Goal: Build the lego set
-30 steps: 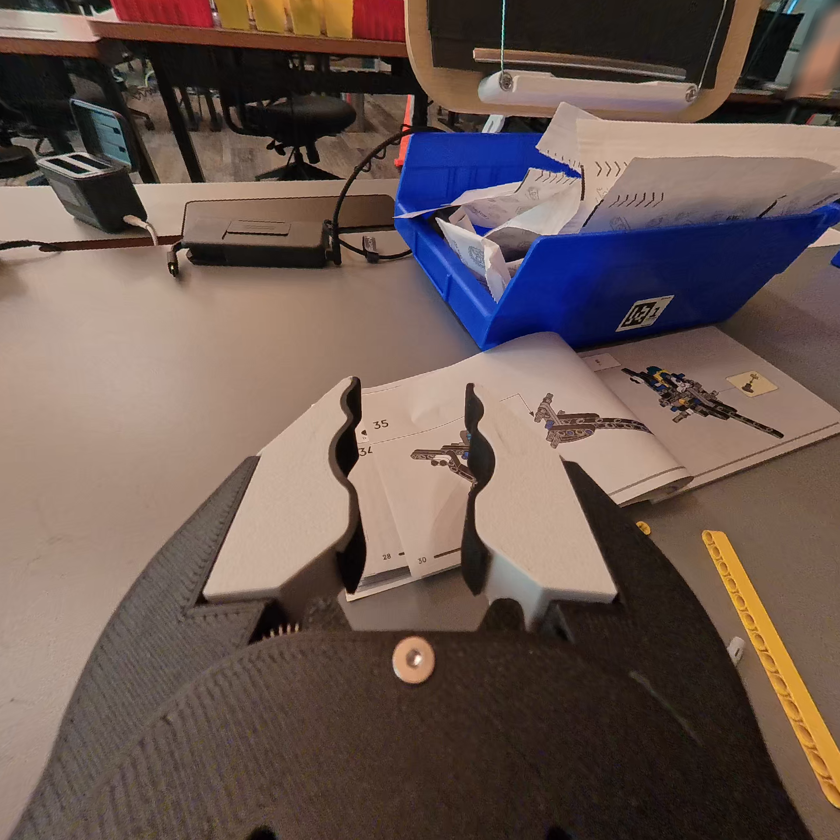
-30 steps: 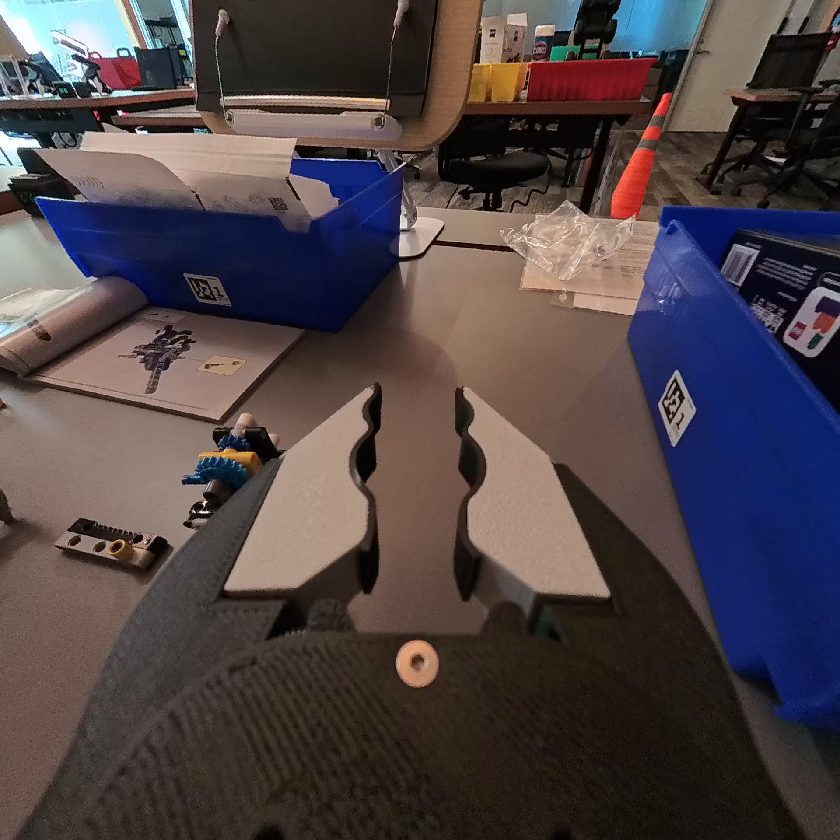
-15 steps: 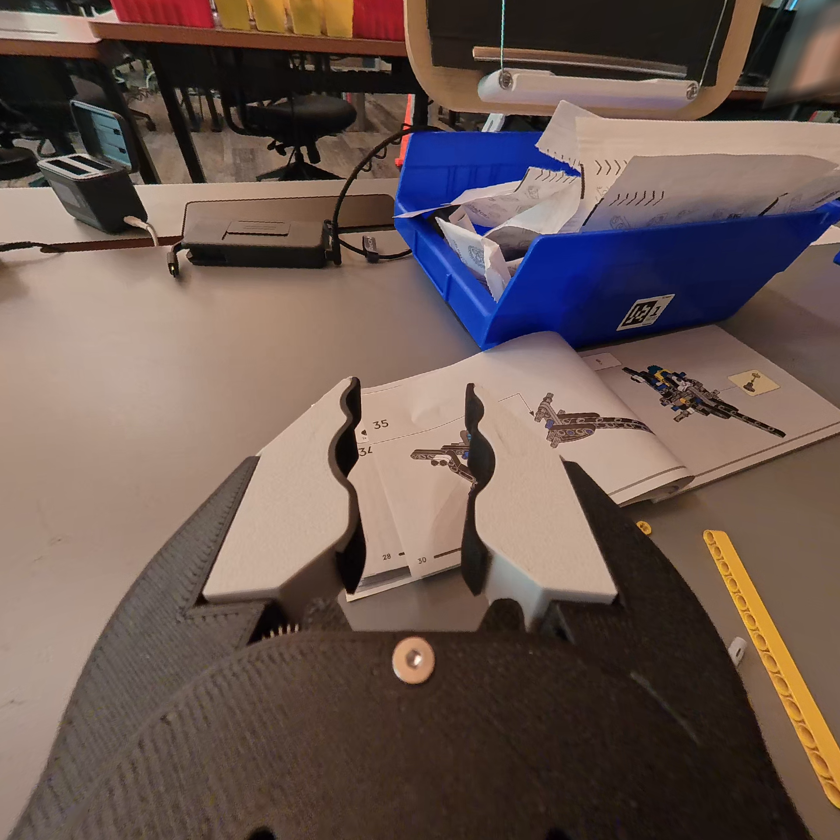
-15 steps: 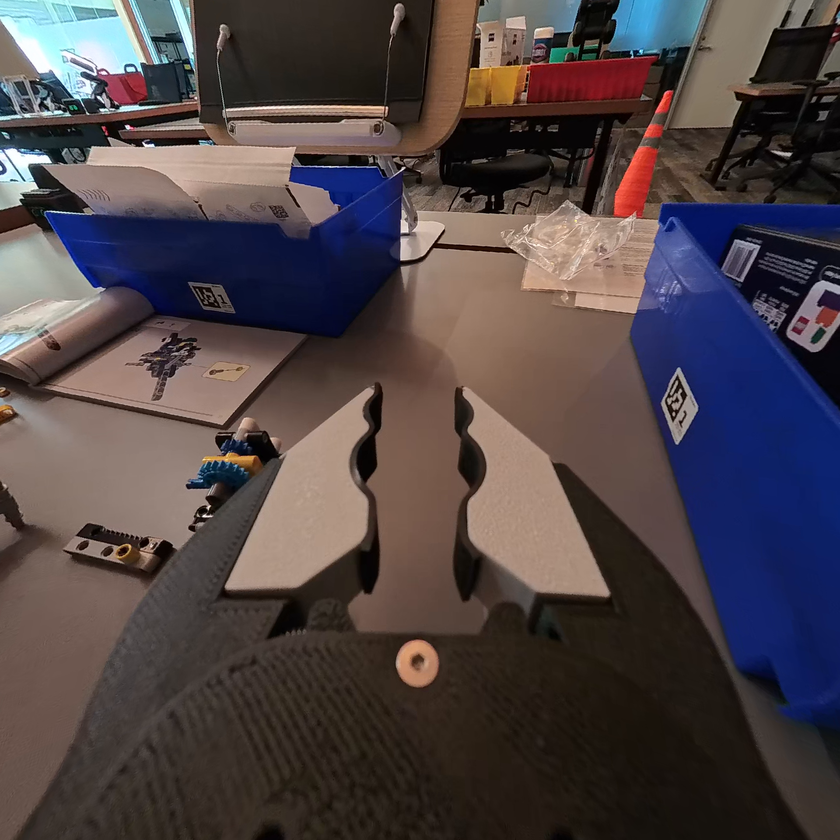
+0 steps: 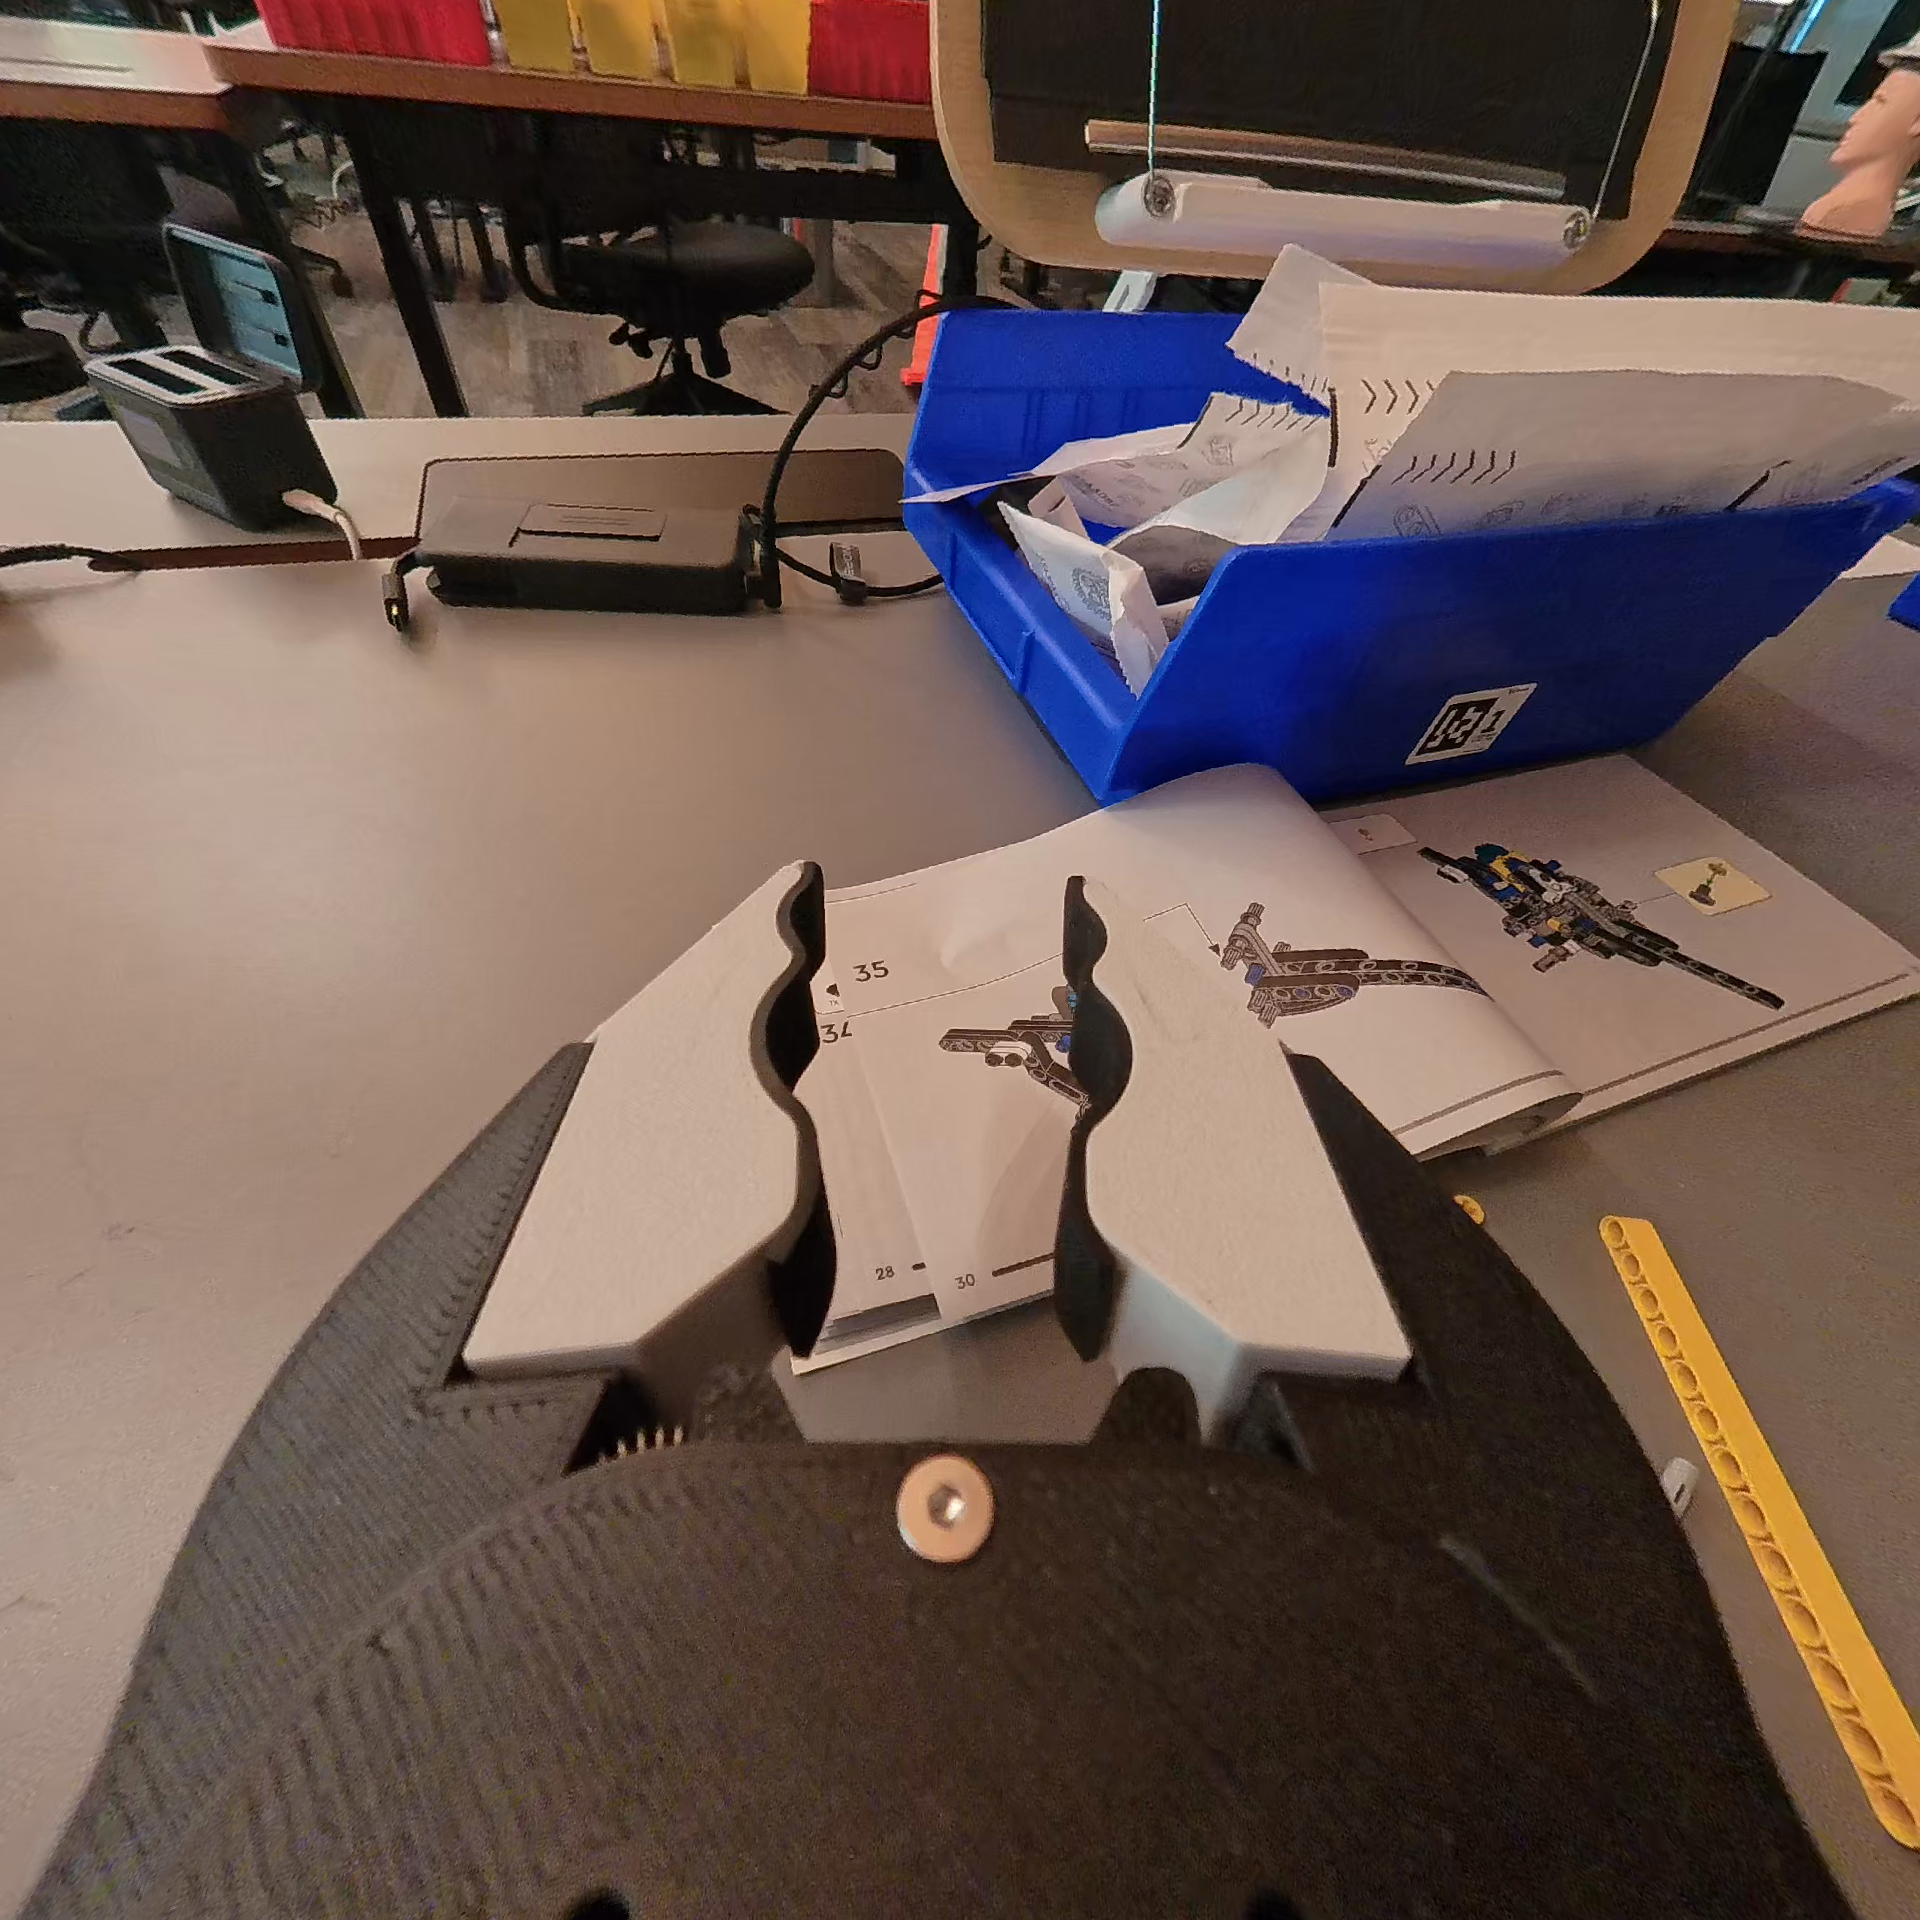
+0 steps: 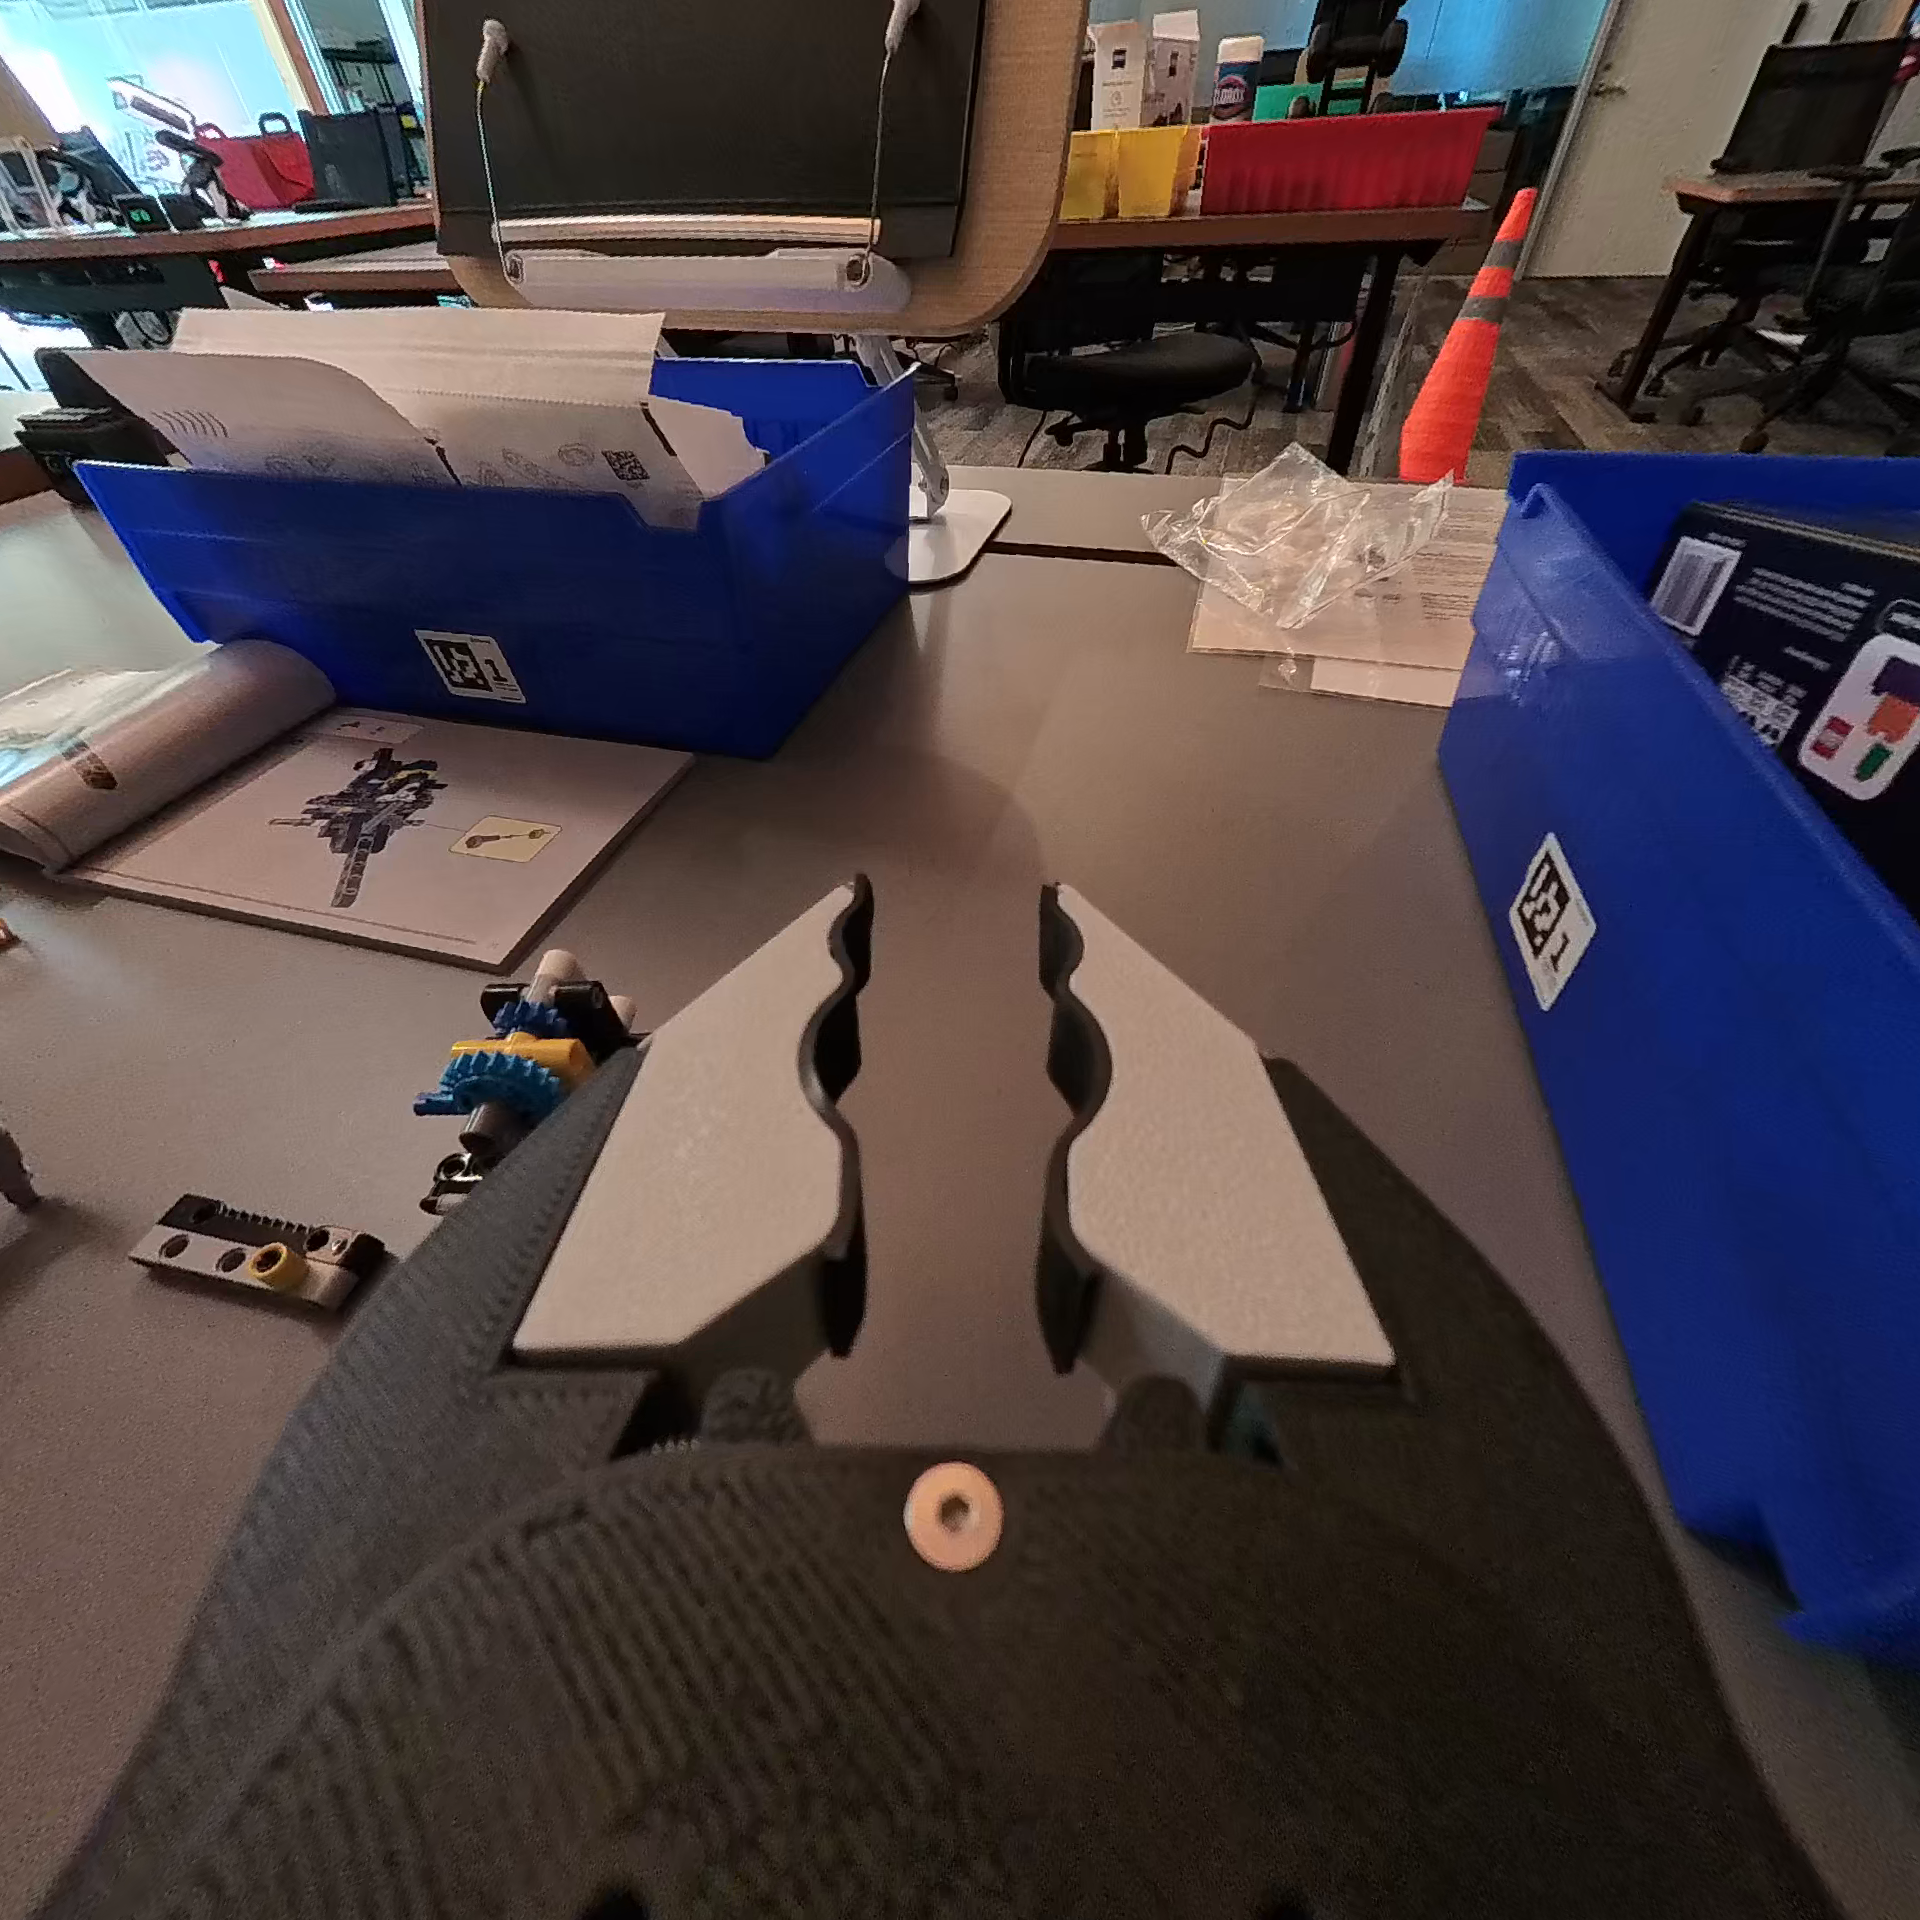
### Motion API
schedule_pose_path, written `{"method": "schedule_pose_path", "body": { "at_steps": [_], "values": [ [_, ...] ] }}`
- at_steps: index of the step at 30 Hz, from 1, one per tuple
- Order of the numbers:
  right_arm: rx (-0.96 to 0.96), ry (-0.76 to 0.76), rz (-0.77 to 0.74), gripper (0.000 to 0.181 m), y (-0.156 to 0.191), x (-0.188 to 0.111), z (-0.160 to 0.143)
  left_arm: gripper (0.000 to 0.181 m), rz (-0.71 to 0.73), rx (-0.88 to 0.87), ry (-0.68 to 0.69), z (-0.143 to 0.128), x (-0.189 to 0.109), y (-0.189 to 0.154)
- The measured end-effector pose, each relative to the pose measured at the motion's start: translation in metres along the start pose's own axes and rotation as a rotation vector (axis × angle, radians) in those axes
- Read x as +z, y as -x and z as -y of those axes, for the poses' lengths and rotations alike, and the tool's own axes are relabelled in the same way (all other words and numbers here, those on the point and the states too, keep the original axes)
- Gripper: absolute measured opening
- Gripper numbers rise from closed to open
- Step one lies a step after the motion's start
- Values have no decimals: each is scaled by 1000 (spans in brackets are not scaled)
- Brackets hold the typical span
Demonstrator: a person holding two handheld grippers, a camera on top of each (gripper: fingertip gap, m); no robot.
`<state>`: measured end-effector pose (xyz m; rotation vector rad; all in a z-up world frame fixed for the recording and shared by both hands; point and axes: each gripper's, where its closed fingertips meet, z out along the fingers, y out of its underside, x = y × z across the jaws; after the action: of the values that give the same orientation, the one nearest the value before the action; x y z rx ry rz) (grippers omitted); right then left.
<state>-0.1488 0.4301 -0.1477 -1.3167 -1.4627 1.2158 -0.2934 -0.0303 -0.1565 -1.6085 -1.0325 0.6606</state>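
My left gripper (image 5: 940, 899) is open and empty, hovering over the open instruction booklet (image 5: 1299, 966) on the grey table. A long yellow beam (image 5: 1756, 1517) lies to its right, with a small white pin (image 5: 1678, 1475) beside it. My right gripper (image 6: 954, 902) is open and empty above bare table. To its left lie a small assembly with a blue gear (image 6: 520, 1060) and a grey and black beam piece with a yellow pin (image 6: 260, 1252). The booklet also shows in the right wrist view (image 6: 343, 831).
A blue bin (image 5: 1403, 623) holding paper bags stands behind the booklet; it also shows in the right wrist view (image 6: 540, 592). A second blue bin (image 6: 1704, 1018) with a box stands close on the right. Clear plastic bags (image 6: 1299, 530), a black charger (image 5: 592, 540) and a monitor stand (image 6: 951, 520) lie farther back. Some 50 cm of space lies between my two pairs of fingers. To the long yellow beam (image 5: 1756, 1517): left tips about 20 cm, right tips about 35 cm.
The right gripper has drifted slightly, so the bins and parts shift a little right and down in its view. The left gripper has not moved.
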Motion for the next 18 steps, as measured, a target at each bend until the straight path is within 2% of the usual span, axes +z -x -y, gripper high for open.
{"method": "schedule_pose_path", "body": {
  "at_steps": [18],
  "values": [
    [3, 1, 0, 32, 0, 1, 0, 44, 1, 1, 3, 0, 0, 0]
  ]
}}
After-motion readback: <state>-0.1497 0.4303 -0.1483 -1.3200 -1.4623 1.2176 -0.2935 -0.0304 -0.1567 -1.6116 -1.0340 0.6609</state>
